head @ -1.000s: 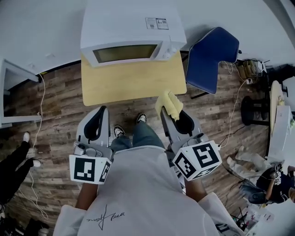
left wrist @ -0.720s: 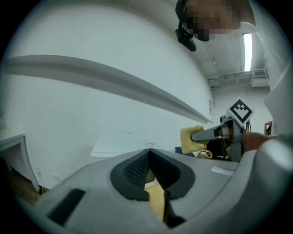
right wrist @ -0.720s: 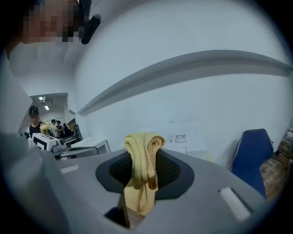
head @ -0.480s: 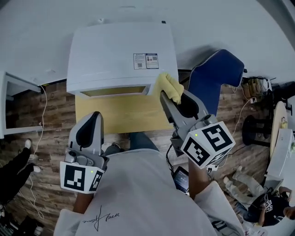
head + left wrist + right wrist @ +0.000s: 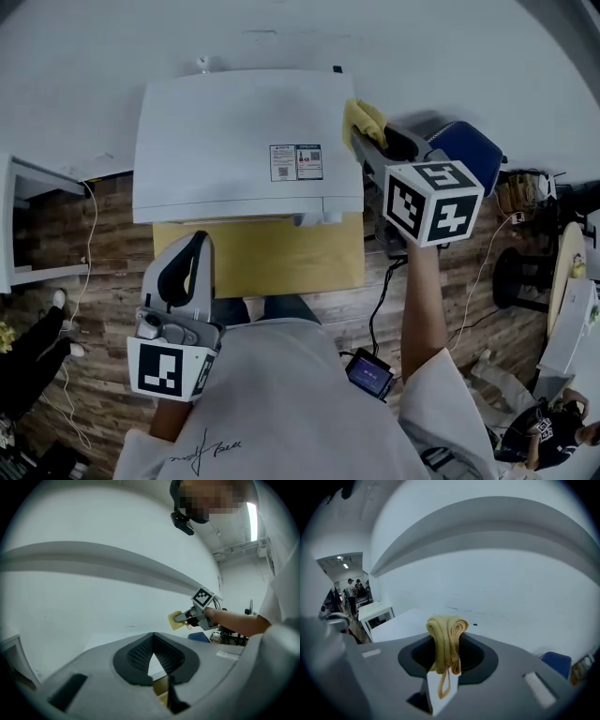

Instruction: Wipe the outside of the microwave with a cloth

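yellow cloth (image 5: 446, 641) pinched in right gripper (image 5: 368, 141), microwave (image 5: 234, 131) just left of it; left gripper (image 5: 195, 244) jaws pressed together, empty.

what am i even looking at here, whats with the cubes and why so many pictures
A person is working with two handheld grasping tools; the patterned cubes are part of them. The head view comes from a camera on the person's head, looking down. The left gripper view and right gripper view come from cameras riding on each tool. A white box-shaped microwave stands on a yellow wooden table. The right tool is shut on a folded yellow cloth, held by the microwave's right rear corner. The left tool is shut and empty, low near the person's body.
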`<state>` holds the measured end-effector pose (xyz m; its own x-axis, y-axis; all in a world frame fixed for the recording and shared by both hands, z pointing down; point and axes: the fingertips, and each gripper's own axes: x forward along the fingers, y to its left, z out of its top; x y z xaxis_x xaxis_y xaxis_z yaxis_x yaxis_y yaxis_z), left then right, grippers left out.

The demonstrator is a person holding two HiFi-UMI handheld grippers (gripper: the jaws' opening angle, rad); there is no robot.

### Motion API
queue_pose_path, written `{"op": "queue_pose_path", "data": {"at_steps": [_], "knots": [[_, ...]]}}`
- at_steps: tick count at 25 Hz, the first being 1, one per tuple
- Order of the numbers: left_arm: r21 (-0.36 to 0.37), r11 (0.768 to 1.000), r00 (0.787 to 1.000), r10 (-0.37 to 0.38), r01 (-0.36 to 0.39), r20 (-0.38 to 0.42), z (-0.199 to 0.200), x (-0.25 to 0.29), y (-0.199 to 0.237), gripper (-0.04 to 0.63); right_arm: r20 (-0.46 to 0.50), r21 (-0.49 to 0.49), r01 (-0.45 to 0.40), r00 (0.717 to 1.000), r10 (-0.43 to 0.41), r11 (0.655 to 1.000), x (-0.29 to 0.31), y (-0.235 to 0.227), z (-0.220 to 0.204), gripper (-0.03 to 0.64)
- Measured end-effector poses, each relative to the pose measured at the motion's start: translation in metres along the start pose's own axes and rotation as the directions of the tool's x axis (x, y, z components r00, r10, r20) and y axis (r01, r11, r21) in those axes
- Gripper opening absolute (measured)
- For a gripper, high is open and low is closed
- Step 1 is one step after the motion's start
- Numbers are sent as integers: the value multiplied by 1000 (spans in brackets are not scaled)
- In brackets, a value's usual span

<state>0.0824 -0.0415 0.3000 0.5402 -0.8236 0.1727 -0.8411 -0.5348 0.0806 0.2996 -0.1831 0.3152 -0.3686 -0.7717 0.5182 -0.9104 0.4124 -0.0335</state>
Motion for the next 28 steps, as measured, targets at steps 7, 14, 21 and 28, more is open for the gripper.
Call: {"op": "queue_pose_path", "data": {"at_steps": [7, 14, 21, 28], "knots": [[32, 996, 995, -82, 83, -51, -9, -5, 22, -9, -137, -123, 154, 976, -171, 980, 56, -46, 1, 121], [23, 996, 995, -88, 89, -50, -9, -8, 43, -11, -268, -318, 228, 909, -318, 920, 102, -80, -2, 121], [0, 995, 994, -103, 103, -46, -10, -9, 57, -11, -352, -379, 226, 862, -365, 898, 124, -77, -15, 120], [-32, 994, 994, -107, 106, -37, -13, -12, 67, -11, -352, -349, 223, 869, -348, 910, 136, -59, -13, 120]]}}
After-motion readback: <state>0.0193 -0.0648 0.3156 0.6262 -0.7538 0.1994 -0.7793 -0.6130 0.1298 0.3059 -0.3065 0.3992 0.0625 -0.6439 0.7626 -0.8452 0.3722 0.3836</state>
